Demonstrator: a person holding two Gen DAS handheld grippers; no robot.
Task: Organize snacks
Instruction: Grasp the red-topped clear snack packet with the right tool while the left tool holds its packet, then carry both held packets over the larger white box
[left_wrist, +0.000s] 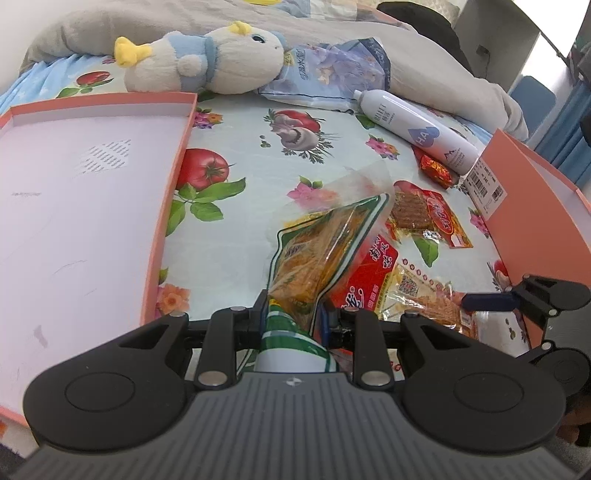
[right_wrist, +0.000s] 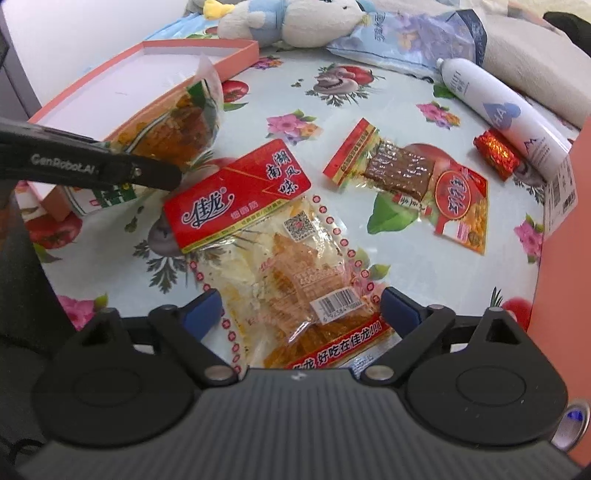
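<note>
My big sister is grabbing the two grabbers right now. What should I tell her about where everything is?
Left gripper: shut on the green-edged snack bag, lifted just right of the shallow pink tray.
Right gripper: open, its jaws on either side of the red-label snack pack, which lies flat on the flowered cloth.
Waiting on the cloth: the brown jerky pack and the small red foil packet beside the white spray bottle.
Done: nothing shows inside the tray.
Left: drop the green bag in a box, then gather the other three, probably.
</note>
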